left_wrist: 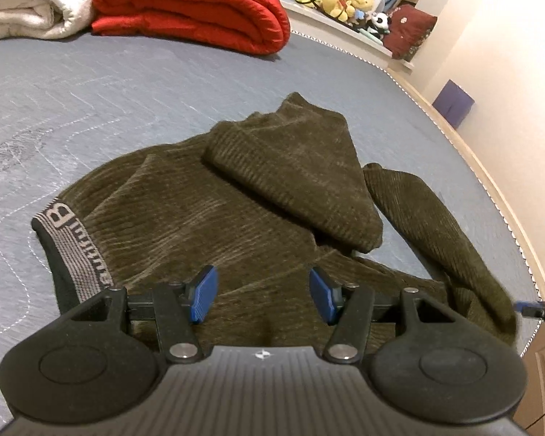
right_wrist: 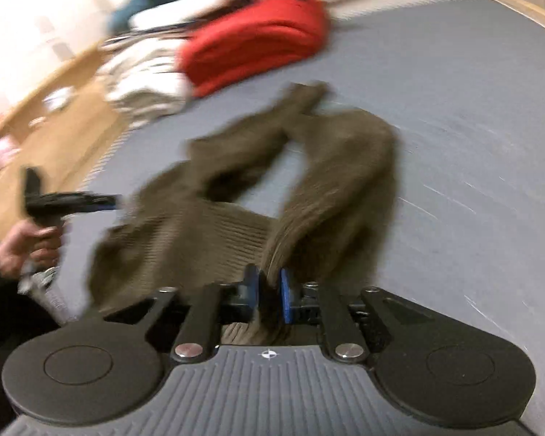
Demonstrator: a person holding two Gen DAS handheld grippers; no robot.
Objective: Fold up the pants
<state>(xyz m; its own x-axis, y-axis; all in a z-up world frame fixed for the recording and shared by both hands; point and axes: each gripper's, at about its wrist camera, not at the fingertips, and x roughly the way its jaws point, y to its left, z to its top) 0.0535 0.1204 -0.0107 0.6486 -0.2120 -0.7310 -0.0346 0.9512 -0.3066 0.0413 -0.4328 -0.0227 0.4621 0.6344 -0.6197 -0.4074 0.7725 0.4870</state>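
A: Is the right hand-held gripper (right_wrist: 270, 299) holding something?
B: Yes, it pinches one leg of the green pants (right_wrist: 330, 181).
A: And the left hand-held gripper (left_wrist: 263, 298)?
B: Its blue pads are apart, empty, just above the pants on the bed (left_wrist: 109, 83).

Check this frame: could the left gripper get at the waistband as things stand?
Probably yes. The left gripper hangs open over the pants, nothing between its pads, and the waistband lies uncovered just to its left. The right gripper pinches a leg on the far side.
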